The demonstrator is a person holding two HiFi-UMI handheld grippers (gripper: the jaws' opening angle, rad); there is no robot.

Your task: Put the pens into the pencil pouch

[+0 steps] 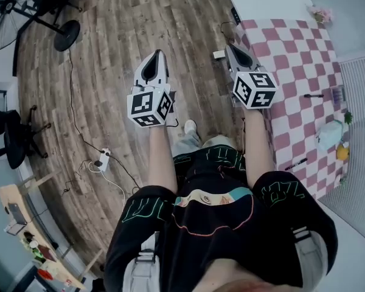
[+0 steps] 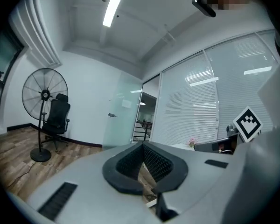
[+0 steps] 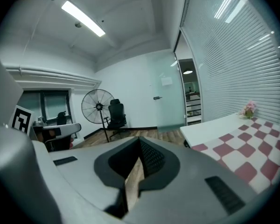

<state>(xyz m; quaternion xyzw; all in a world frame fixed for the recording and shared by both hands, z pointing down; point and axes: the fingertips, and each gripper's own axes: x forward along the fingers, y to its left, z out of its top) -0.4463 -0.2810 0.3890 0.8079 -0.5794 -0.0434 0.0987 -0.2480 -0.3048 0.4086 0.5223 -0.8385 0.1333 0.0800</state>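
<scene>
Both grippers hang in the air over the wooden floor, left of the table (image 1: 292,53) with its pink-and-white checked cloth. My left gripper (image 1: 156,55) is shut with nothing in it; its ribbed pads (image 2: 151,160) meet. My right gripper (image 1: 230,46) is shut and empty too, near the table's left edge, its pads (image 3: 149,155) closed together. On the cloth lie a black pen (image 1: 313,95) beside a small purple thing (image 1: 337,95), and a second black pen (image 1: 296,163) nearer me. A pale blue soft thing (image 1: 330,134), perhaps the pouch, sits at the table's right side.
A standing fan (image 1: 3,11) and a black office chair (image 1: 12,140) stand at the left. A power strip (image 1: 102,159) and cables lie on the floor. Pink flowers (image 1: 321,14) and a yellow thing (image 1: 342,152) sit on the table. A blind-covered glass wall (image 3: 233,69) runs behind it.
</scene>
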